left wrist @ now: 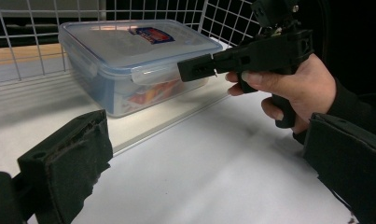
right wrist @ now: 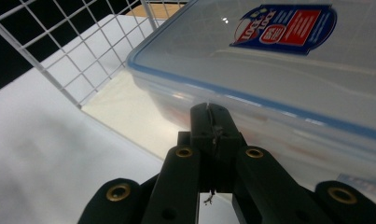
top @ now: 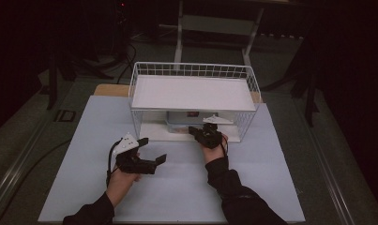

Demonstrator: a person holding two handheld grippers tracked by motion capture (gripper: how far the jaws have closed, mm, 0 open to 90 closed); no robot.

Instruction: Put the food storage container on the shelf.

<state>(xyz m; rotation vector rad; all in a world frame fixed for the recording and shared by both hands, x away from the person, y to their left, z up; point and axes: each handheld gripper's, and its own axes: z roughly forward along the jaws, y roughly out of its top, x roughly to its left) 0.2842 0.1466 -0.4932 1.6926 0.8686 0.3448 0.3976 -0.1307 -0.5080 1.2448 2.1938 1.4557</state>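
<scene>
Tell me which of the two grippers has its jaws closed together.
The right gripper, at the front edge of the clear plastic food container in the white wire rack; its jaws meet. The left gripper, back on the table, holds its jaws wide apart.

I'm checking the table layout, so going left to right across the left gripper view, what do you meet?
Left hand-held gripper's near pad → lidded plastic container → right hand-held gripper → the hand holding it.
</scene>
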